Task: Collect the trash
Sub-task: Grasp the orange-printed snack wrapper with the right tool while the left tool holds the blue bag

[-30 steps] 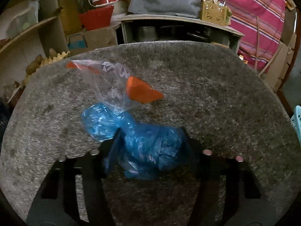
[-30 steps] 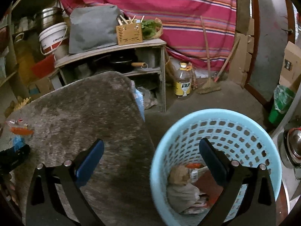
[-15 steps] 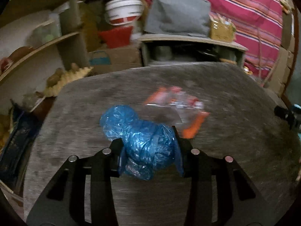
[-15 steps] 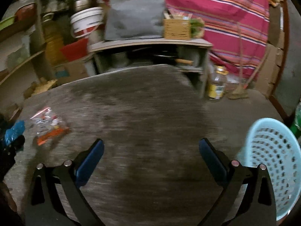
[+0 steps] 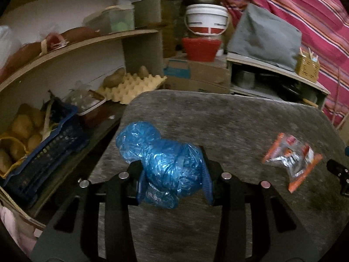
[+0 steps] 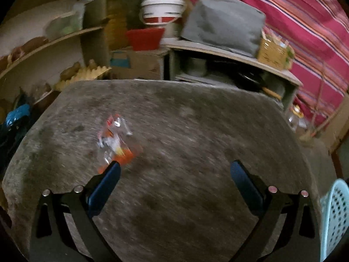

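My left gripper (image 5: 172,174) is shut on a crumpled blue plastic bag (image 5: 161,159) and holds it above the left part of the grey shaggy table (image 5: 229,120). A clear and orange wrapper (image 5: 292,163) lies on the table to the right of it. In the right wrist view the wrapper (image 6: 115,144) lies just ahead of my left fingertip (image 6: 113,170). My right gripper (image 6: 174,170) is open and empty over the table (image 6: 196,131). The blue bag shows at the far left of the right wrist view (image 6: 17,115). A light blue basket (image 6: 336,218) stands at the lower right.
Wooden shelves (image 5: 76,50) at the left hold potatoes, an egg tray (image 5: 128,87) and a dark blue crate (image 5: 43,148). Behind the table stand a low shelf with a grey bag (image 5: 264,39), a white bucket (image 5: 207,19) and a red tub (image 5: 200,48).
My left gripper has lifted the blue bag and swung left, away from the wrapper. My right gripper has swung left from the basket to over the table, near the wrapper.
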`<action>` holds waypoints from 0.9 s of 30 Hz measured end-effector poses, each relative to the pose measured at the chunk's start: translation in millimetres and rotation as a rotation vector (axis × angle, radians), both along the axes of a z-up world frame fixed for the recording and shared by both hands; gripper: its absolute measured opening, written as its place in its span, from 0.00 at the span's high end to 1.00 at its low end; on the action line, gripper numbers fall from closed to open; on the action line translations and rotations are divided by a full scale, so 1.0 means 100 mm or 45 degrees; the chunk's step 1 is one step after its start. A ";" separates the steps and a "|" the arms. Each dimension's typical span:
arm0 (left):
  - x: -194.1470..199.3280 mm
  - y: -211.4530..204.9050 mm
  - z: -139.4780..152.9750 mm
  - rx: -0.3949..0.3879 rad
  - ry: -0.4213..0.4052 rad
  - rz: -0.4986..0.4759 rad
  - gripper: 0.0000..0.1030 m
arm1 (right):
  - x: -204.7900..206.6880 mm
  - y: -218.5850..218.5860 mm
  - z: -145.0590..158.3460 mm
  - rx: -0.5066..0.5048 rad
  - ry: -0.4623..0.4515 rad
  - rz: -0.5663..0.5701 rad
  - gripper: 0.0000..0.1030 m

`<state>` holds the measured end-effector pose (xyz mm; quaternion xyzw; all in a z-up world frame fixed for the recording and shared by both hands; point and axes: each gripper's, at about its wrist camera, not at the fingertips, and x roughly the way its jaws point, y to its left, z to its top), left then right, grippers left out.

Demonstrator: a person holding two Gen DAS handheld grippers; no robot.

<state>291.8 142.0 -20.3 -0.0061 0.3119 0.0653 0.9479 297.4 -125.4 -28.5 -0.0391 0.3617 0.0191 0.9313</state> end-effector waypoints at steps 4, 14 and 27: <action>0.01 0.22 -0.01 -0.043 0.001 0.046 0.62 | 0.20 0.27 -0.03 -0.054 0.031 0.061 0.04; -0.07 0.34 0.04 -0.016 -0.001 0.070 0.62 | 0.53 0.42 -0.44 0.014 0.209 0.131 0.04; -0.15 0.18 0.15 -0.052 -0.022 0.022 0.62 | 0.33 0.60 -0.43 0.016 0.161 0.255 0.56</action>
